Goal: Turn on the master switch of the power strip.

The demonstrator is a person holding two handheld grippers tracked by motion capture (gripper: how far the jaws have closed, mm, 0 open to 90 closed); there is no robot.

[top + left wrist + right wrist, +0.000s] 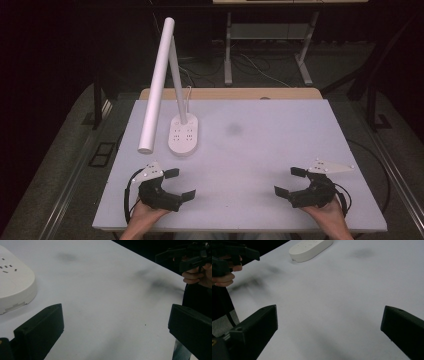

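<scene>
Both hands low at the near edge of the white table (280, 150), the left black two-jaw gripper (176, 185) and the right black two-jaw gripper (289, 182) each gaping wide, holding nothing. The white desk lamp with its oval socket base (183, 136) stands far-left, its long tube head running toward the near edge. It sits just ahead of the left gripper and well apart from the right, so the left looks the likelier one to reach it.
</scene>
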